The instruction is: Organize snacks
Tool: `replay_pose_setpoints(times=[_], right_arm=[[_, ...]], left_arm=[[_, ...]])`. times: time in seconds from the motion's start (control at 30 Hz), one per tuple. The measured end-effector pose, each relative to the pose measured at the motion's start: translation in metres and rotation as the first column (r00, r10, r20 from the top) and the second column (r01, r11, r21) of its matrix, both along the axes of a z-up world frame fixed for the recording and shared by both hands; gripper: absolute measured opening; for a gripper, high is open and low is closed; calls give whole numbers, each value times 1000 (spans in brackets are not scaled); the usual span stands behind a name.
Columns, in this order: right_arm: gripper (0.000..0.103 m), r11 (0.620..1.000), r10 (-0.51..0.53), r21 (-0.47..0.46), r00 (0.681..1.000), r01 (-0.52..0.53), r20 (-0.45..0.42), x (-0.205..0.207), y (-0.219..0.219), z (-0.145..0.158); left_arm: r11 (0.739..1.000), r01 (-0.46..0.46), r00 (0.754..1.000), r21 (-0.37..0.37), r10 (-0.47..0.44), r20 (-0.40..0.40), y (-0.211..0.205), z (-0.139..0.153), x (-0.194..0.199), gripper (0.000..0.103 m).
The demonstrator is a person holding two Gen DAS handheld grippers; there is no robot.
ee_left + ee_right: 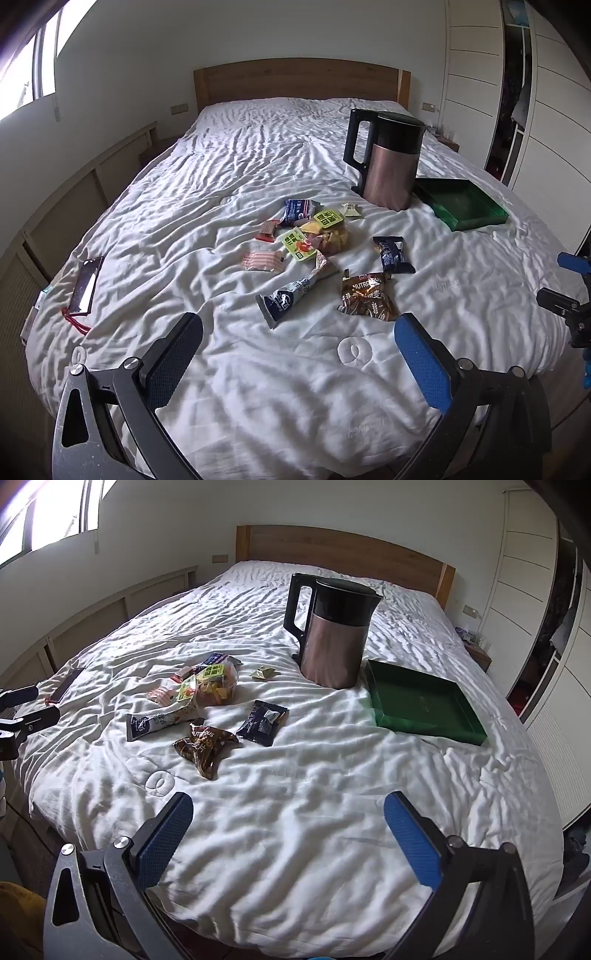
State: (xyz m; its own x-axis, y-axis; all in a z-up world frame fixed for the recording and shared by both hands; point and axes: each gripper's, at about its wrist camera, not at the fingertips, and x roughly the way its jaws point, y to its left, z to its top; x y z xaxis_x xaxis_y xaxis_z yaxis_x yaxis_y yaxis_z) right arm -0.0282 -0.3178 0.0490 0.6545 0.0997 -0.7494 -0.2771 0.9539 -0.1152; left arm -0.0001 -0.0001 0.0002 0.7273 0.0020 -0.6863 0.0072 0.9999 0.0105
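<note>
Both the left gripper (298,328) and the right gripper (288,806) are hovering low over the bed (295,830), jaws spread wide and gripping nothing. The snacks (317,251) are lying scattered ahead of the jaws; the long grey packet (291,295) is pointing diagonally back toward the left jaws, and the green tray (424,701) is sitting ahead-right of the right jaws.

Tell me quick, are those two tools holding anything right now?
Left tool: open, holding nothing, hovering over the bed.
Right tool: open, holding nothing as well.

snacks: we see assorted small foil and plastic snack packets (317,254) lying scattered, flat
tray: shallow dark-green rectangular tray (424,701), empty, well right of them
</note>
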Motion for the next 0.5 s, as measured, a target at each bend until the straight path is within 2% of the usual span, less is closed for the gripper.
replay_pose_setpoints(times=[0.5], right_arm=[[103,1000,2,-2,1000,-2,2,0,1,2]], left_arm=[[1000,7,1000,0,-7,-12,0,-2,-1,102]])
